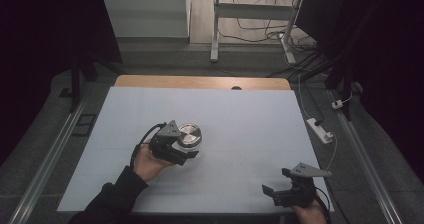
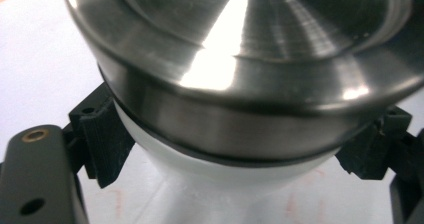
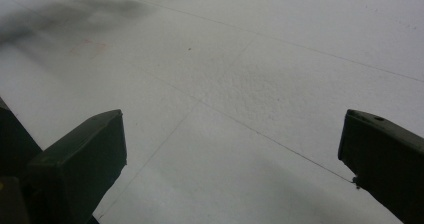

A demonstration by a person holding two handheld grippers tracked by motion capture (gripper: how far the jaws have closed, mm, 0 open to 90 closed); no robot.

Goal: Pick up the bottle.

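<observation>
Between the left tongs [image 1: 186, 153], which clamp its white body just under the polished steel lid, the jar [image 2: 240, 84] looks rigid, fairly heavy and slippery, while the right tongs [image 1: 278, 181] stand apart, well away over the counter [image 1: 240, 114].

The right tool [image 3: 232, 159] hangs wide open above the white table sheet [image 3: 280, 59].

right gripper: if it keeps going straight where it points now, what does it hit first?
Probably just the white table sheet. The right gripper, jaws open, tilts down at bare surface; nothing lies between them, though depth is unclear.
</observation>
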